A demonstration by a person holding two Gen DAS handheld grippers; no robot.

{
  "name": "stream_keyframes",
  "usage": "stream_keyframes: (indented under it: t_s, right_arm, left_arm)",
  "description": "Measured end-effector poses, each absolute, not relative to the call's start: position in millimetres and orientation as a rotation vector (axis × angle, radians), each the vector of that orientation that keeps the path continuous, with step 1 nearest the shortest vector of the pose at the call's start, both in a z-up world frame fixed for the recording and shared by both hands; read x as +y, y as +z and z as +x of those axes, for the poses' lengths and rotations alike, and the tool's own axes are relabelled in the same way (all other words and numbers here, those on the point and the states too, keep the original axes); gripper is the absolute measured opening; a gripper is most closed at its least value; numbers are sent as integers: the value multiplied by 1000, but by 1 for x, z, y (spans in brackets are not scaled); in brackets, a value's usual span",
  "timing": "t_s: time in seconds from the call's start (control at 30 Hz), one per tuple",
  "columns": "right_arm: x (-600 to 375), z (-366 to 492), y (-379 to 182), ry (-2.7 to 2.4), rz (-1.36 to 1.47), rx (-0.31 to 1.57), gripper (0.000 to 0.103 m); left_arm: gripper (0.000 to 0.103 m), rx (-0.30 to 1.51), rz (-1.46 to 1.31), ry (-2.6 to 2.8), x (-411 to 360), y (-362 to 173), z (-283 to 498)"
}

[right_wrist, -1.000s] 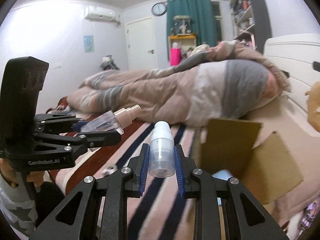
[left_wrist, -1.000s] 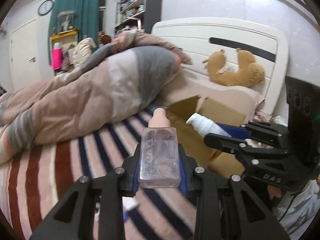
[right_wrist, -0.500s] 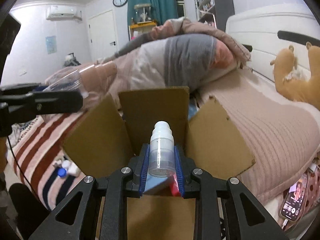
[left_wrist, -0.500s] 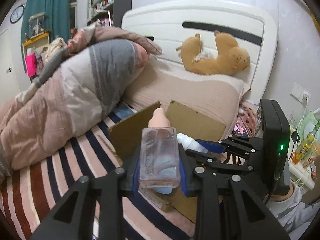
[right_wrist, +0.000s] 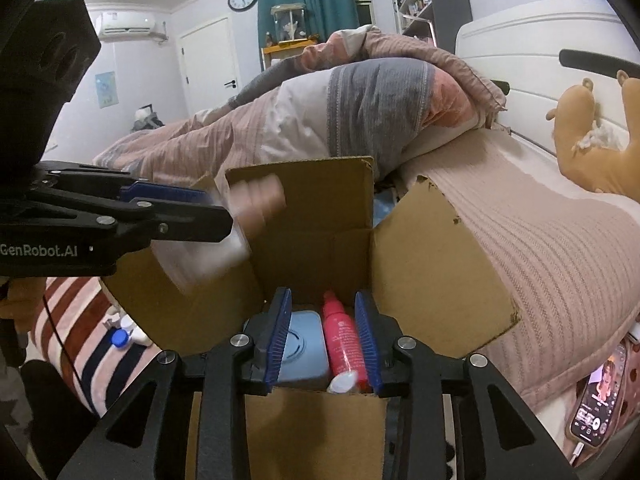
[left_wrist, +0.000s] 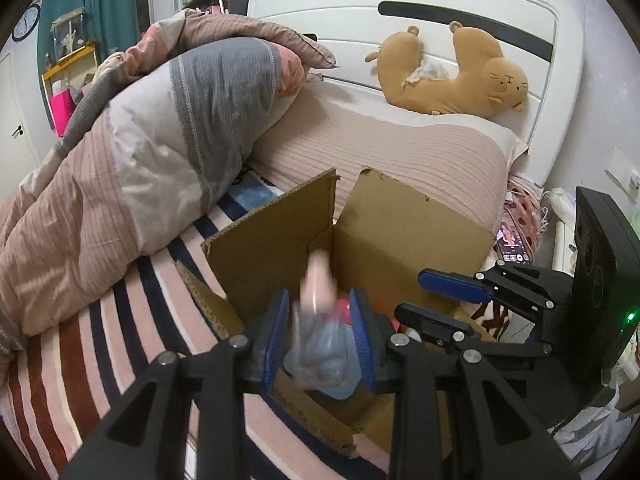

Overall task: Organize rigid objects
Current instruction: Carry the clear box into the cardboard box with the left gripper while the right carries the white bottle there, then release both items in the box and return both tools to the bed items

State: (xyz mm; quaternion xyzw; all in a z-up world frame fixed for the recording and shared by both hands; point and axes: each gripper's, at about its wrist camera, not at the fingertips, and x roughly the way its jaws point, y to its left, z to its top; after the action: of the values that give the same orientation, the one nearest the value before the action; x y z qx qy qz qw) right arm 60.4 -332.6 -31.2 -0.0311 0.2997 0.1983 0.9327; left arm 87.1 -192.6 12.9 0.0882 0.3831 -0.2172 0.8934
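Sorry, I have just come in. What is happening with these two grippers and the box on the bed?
A person is packing small bottles into an open cardboard box that stands on the bed. The left gripper holds a clear bottle over the box; it looks blurred. The right gripper is opening its jaws, and a white bottle shows low between them, apparently dropping in. A pink bottle and a blue case already lie inside.
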Motion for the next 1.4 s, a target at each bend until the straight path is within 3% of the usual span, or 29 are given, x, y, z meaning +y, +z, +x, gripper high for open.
stream_keyframes:
  t_s: [0.1,0.3,0.37,0.47,0.77,1.0,1.17,1.4]
  right_arm:
    - [-333,61,-31,411,-59,615,29]
    - [-328,58,-30,417,-73,620,32]
    - [-325,57,-28,425,-78,624,40]
    - [-319,54,-23,424,-97,620,44]
    - [-285,31,12,483,-129,547,49]
    - [-226,8,30,638,-128,492,49]
    - [-167,6,8,726,-157,546,49]
    - [-101,27,-64,773,-190,708,49]
  left_arm:
    - [36,787,180,-450,-192,15,87]
    - [63,761,138,-456,-178,28,79]
    - [72,746,122,-459,-170,34,73]
    - [80,716,104,-445,-156,44,62]
    - [85,650,59,-324,-83,56,26]
    - [85,644,41,-163,-8,33,6]
    - [85,715,-23,-104,41,-14,2]
    - [85,808,-113,-53,82,-86,7]
